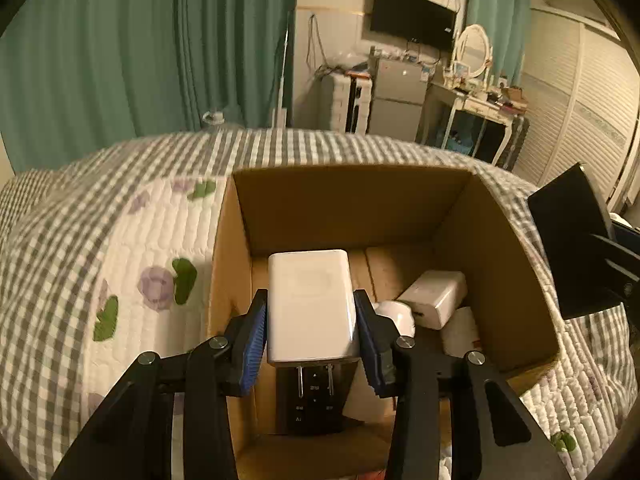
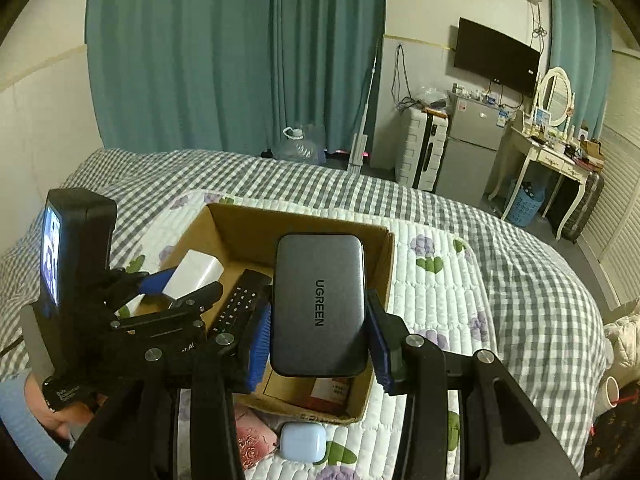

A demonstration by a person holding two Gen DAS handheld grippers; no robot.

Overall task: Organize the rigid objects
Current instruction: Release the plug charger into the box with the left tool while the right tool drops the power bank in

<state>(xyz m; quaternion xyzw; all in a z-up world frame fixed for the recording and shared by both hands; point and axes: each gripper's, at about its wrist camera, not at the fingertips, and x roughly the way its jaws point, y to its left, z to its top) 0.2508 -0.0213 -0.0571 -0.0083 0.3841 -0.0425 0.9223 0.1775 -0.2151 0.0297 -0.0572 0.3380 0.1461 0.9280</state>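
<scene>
A cardboard box [image 1: 348, 208] sits on the quilted bed [image 1: 132, 240], and everything here is placed relative to it. The left gripper [image 1: 310, 338] pinches a white charger block [image 1: 310, 304] across its two long sides, holding it just above the box floor near the box's left wall; its metal prongs point back toward the camera. A dark remote [image 1: 314, 396] lies on the box floor beneath it. To the right inside the box lie a smaller white adapter [image 1: 434, 298] and other white pieces too jumbled to name.

The right gripper [image 2: 318, 336] is clamped on a grey UGREEN charger [image 2: 319, 304], again across the long sides, and holds it over the near right part of the box [image 2: 376, 248]. Outside the box, just beside its near wall on the bed [image 2: 500, 272], lies a pale blue earbud case [image 2: 303, 442], next to a pink floral item that is only partly visible.

Both chargers look stiff, dense and smooth-shelled, so they should not deform but could slide between the blue pads [image 2: 259, 340] if tilted. The flat long sides look like the best hold, near mid-length, keeping clear of the prongs. The earbud case looks light, rounded and likely slippery; a hold across its broad flat faces seems safest.
</scene>
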